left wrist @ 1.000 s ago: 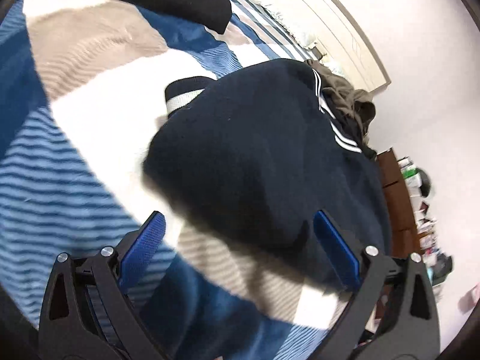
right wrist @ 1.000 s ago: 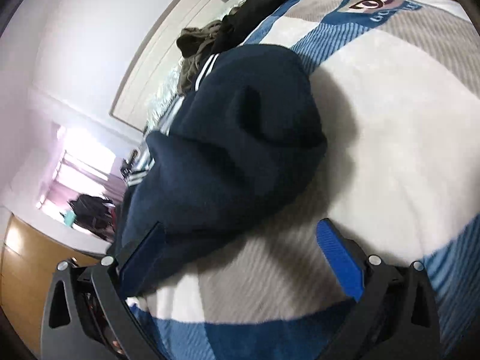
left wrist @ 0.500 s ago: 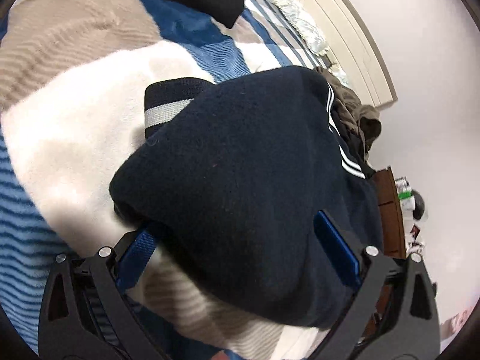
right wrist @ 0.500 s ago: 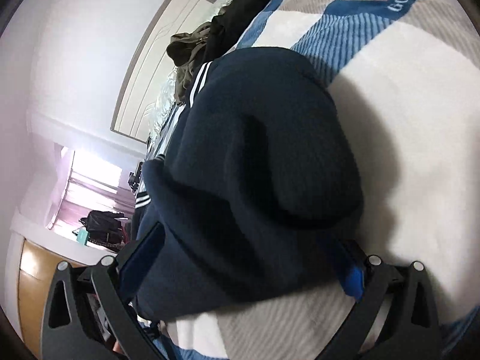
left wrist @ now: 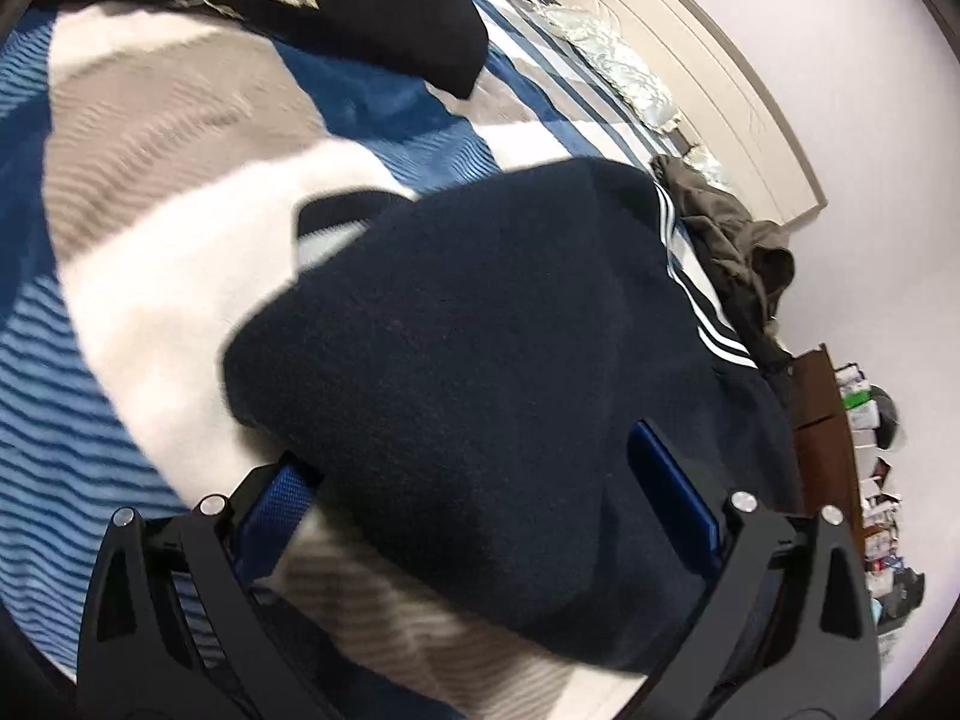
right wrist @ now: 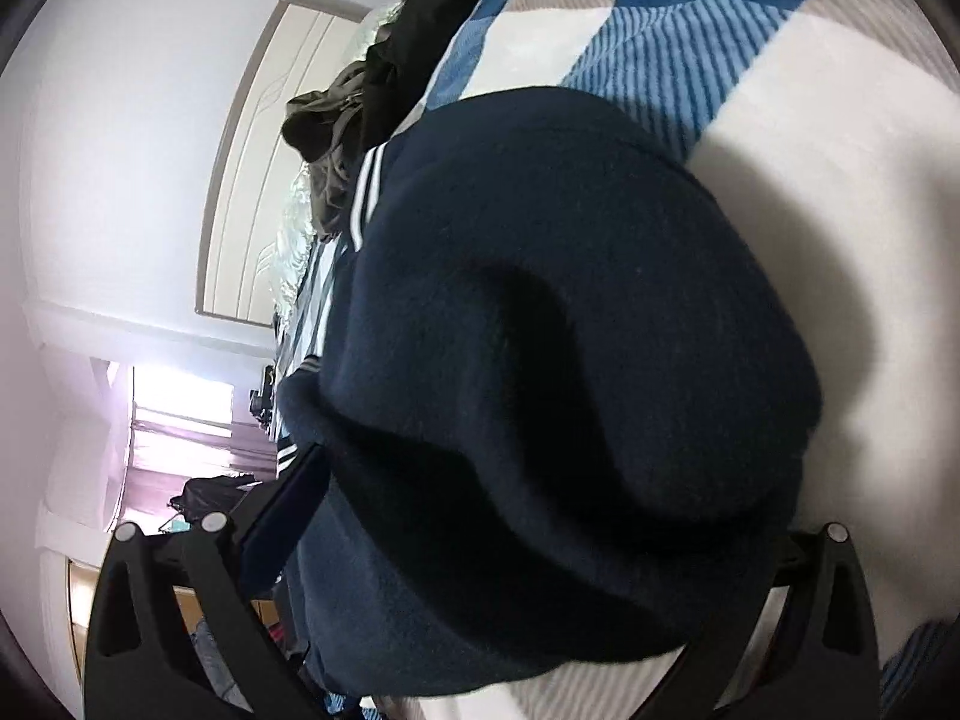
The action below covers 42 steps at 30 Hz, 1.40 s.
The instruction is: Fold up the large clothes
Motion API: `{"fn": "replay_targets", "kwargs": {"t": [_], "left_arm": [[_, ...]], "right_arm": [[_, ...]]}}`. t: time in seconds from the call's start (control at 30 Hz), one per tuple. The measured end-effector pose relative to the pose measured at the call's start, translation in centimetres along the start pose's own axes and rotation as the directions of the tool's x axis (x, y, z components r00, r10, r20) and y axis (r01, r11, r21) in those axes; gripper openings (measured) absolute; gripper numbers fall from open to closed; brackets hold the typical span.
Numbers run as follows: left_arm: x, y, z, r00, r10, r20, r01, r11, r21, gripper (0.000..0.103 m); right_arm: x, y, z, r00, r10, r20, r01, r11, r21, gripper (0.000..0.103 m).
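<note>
A dark navy sweater [left wrist: 480, 324] with white stripes at its cuff and hem lies bunched on a blue, white and beige striped blanket [left wrist: 150, 192]. My left gripper [left wrist: 474, 504] is open, its blue pads on either side of the sweater's near fold. In the right wrist view the same sweater [right wrist: 570, 360] fills the frame, thickly folded. My right gripper [right wrist: 540, 540] is open wide around the fold; its right finger is mostly hidden under the cloth.
A black garment with a printed banner [left wrist: 336, 6] lies at the blanket's far end. An olive and black pile of clothes [left wrist: 738, 246] sits by the cream headboard [left wrist: 708, 60]. A wooden cabinet [left wrist: 822, 420] with clutter stands beyond the bed.
Both grippers have moved forward onto the sweater, so the fold now sits between their fingers. The left view has since drawn back slightly. Jaws stayed open.
</note>
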<state>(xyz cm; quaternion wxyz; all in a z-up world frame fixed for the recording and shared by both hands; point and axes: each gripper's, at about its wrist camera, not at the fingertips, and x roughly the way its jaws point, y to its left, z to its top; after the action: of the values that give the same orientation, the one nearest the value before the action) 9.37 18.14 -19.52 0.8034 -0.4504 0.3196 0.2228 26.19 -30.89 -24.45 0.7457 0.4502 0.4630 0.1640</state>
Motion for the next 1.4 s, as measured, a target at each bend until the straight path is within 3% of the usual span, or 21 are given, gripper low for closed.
{"fn": "replay_targets", "kwargs": {"t": [0.07,0.27,0.5,0.93,1.2,1.4], "left_arm": [[-0.6,0.3,0.6,0.999,0.048,0.020,-0.048,0.999,0.020,0.097],[-1.9,0.8,2.4,0.994,0.090,0.068,-0.097,0.990,0.106,0.097],[0.1,2.3,3.5,0.998,0.051,-0.034,-0.046,0.990,0.130,0.096],[0.5,2.5,3.4,0.998,-0.035,-0.051,0.041,0.991,0.128,0.096],[1.3,1.3,3.8,0.994,-0.080,-0.071,0.091,0.981,0.172,0.096],[1.5,2.4,4.0,0.990,-0.119,-0.070,0.129,0.980,0.154,0.096]], "right_arm": [[-0.4,-0.2,-0.5,1.000,0.012,-0.010,-0.012,1.000,-0.007,0.099],[-1.0,-0.5,-1.7,1.000,0.023,-0.019,-0.024,0.998,-0.050,0.099],[-0.3,0.1,-1.5,1.000,0.005,-0.004,-0.006,0.999,-0.047,0.099],[0.3,1.1,-0.7,1.000,0.015,0.019,-0.014,0.998,-0.068,0.099],[1.6,1.5,0.8,0.999,0.024,0.028,-0.023,1.000,-0.006,0.099],[1.9,2.0,0.5,1.000,-0.003,0.027,0.004,0.999,-0.052,0.099]]}}
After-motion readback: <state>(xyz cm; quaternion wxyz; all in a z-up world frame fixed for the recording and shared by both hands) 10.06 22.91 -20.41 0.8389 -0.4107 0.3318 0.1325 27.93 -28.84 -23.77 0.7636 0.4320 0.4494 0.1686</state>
